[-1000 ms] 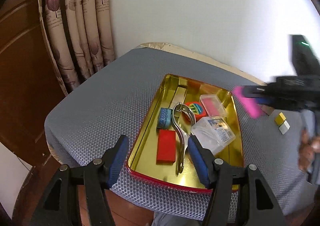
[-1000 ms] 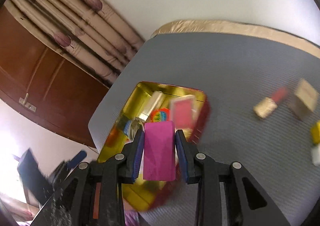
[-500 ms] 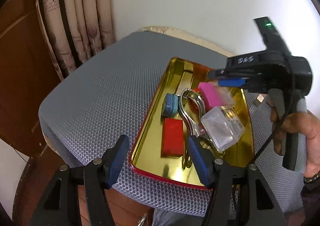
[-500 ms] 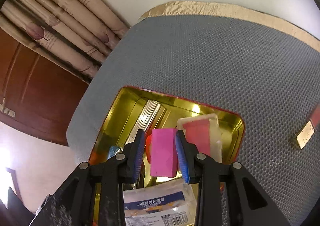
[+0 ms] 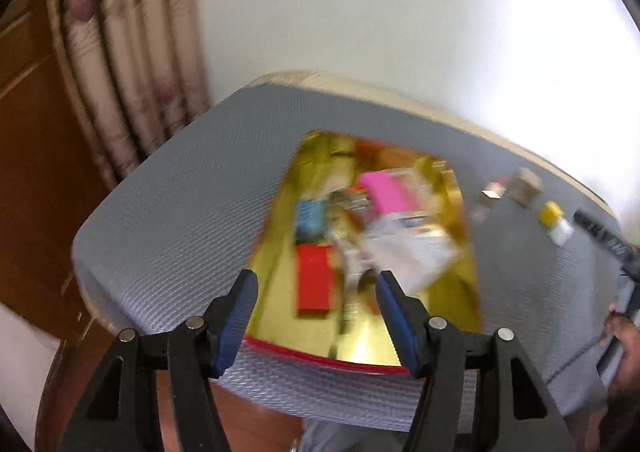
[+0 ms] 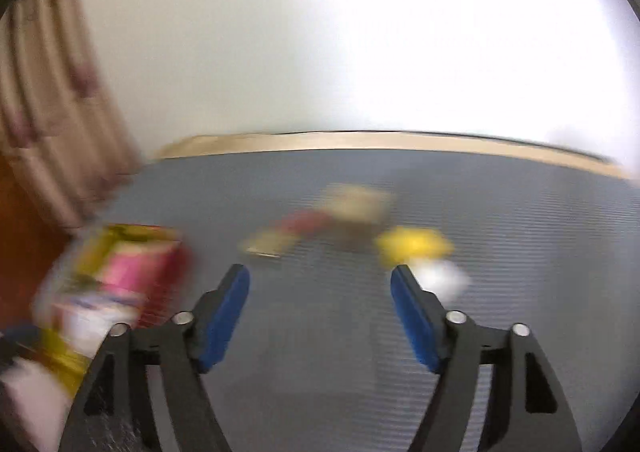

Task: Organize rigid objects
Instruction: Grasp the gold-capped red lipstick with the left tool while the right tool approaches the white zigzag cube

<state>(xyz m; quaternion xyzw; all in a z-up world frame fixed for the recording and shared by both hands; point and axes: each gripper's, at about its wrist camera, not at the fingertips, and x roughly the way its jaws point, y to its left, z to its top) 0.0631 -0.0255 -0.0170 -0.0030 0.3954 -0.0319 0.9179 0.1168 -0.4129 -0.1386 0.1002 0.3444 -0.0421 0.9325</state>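
Left hand-held gripper spread above gold tray, right hand-held gripper spread, empty, low over grey mat

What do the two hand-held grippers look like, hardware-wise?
Both look alike. The left hand-held gripper has black plastic finger arms with triangular cut-outs, silver round fasteners, and blue pads on the inner faces. The right hand-held gripper shows the same black frame, silver fasteners and blue pads. No cables or markings are legible; both frames are motion-blurred.
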